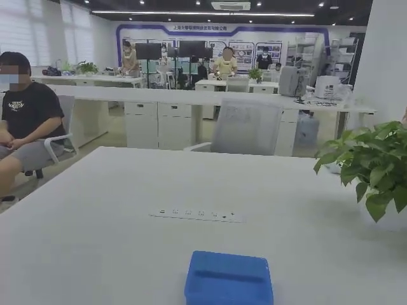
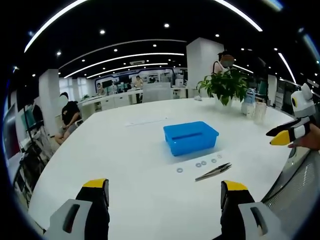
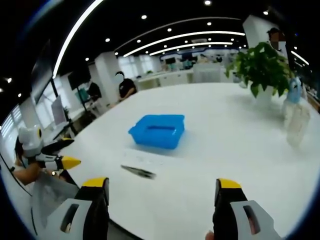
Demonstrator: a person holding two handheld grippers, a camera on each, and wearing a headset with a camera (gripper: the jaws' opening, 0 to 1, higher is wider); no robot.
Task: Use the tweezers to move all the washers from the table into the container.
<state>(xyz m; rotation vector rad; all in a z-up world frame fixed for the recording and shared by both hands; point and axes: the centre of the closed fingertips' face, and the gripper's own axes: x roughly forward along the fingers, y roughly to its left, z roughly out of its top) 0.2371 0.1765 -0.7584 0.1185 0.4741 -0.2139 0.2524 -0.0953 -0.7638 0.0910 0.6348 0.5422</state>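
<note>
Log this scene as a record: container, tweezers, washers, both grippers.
blue container: upright on the white table
tweezers: lying flat on the table, not gripped
washers: about five, loose on the table in a row between the container and the tweezers
left gripper: open, empty, short of the tweezers
right gripper: open, empty, short of the tweezers

Head view: forward across the desk point(image 1: 95, 241), container point(image 1: 229, 279) close below. Gripper views: low at the near edge, sharing the container.
</note>
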